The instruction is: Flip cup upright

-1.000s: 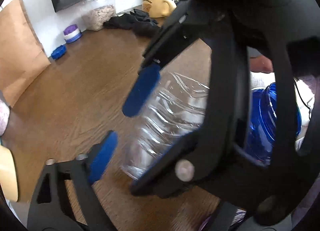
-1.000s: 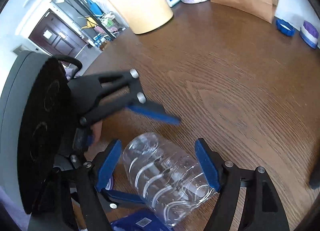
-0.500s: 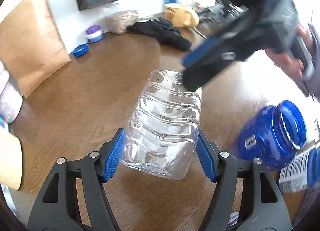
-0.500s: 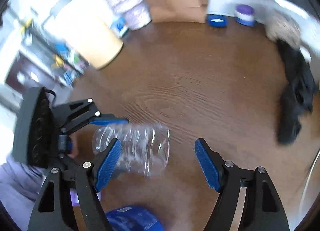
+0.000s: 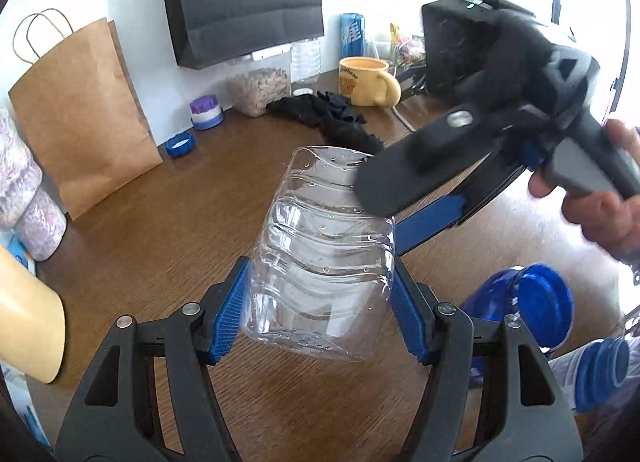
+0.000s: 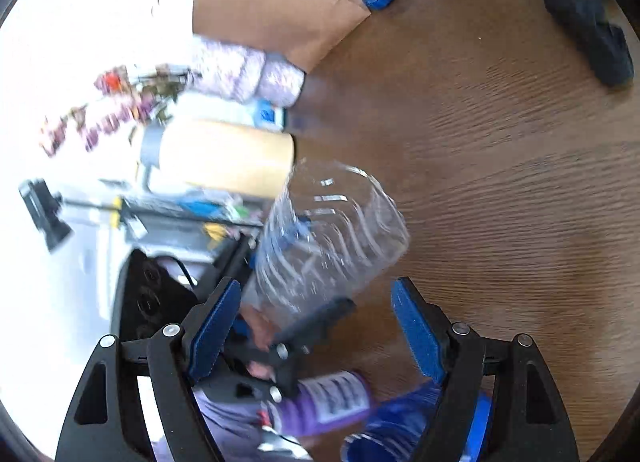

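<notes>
Cup (image 5: 320, 262), clear ribbed plastic, hangs tilted above the table (image 5: 160, 222), pinched between the left hand-held gripper (image 5: 320, 314) pads. Right hand-held gripper (image 6: 316, 336) is spread wide, empty, just beside it. Rotate slowly, grip firm; thin walls may slip.

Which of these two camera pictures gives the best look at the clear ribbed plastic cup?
The left wrist view: the clear ribbed plastic cup sits sharp between the left gripper. The right wrist view shows it blurred and partly hidden.
</notes>
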### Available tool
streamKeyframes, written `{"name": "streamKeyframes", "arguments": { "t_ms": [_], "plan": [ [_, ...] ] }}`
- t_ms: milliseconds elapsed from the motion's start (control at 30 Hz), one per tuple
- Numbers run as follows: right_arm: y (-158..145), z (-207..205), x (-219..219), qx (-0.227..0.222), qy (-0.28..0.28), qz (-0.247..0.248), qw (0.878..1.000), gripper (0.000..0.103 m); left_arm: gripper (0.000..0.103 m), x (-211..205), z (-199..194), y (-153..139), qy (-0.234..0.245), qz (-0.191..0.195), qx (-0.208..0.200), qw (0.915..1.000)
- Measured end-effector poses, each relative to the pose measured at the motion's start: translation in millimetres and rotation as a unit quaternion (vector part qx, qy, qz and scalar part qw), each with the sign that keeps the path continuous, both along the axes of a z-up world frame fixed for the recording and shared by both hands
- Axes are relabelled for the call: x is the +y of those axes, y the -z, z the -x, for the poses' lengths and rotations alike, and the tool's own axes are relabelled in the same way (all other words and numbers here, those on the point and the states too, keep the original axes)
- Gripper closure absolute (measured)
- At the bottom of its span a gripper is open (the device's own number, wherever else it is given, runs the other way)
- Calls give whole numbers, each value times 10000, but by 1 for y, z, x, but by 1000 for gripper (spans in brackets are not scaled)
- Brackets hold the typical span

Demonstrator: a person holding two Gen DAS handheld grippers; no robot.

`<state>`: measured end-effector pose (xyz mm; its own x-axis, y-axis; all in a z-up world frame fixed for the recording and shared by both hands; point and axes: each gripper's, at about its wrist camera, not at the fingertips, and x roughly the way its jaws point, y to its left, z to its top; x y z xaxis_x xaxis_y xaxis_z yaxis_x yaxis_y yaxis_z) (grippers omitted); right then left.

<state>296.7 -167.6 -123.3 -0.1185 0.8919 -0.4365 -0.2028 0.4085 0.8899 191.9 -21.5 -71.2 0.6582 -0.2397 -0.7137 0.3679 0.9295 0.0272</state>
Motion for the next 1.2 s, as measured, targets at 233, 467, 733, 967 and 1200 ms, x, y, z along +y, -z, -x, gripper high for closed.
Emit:
{"name": "streamKeyframes", "arguments": {
  "t_ms": [233,467,733,967,1200],
  "plan": [
    [0,-2,19,-66,102,89,9999,22,41,-12,-2,-7,178,199,-2,9996],
    [-25,5,29,-1546,-45,1232,9803,26,35,-15,-19,3,230,164,355,9990],
    [-45,-4,34,-3270,35,2943,8980,29,4,7,-29,7,-345,200,590,9975],
    [-25,-7,45,-3849,-43,3684,8462,28,0,13,-35,15,-814,102,711,9941],
    [-7,-12,47,-3891,-20,3998,8299,27,0,14,-35,14,-902,85,718,9933]
  ]
}}
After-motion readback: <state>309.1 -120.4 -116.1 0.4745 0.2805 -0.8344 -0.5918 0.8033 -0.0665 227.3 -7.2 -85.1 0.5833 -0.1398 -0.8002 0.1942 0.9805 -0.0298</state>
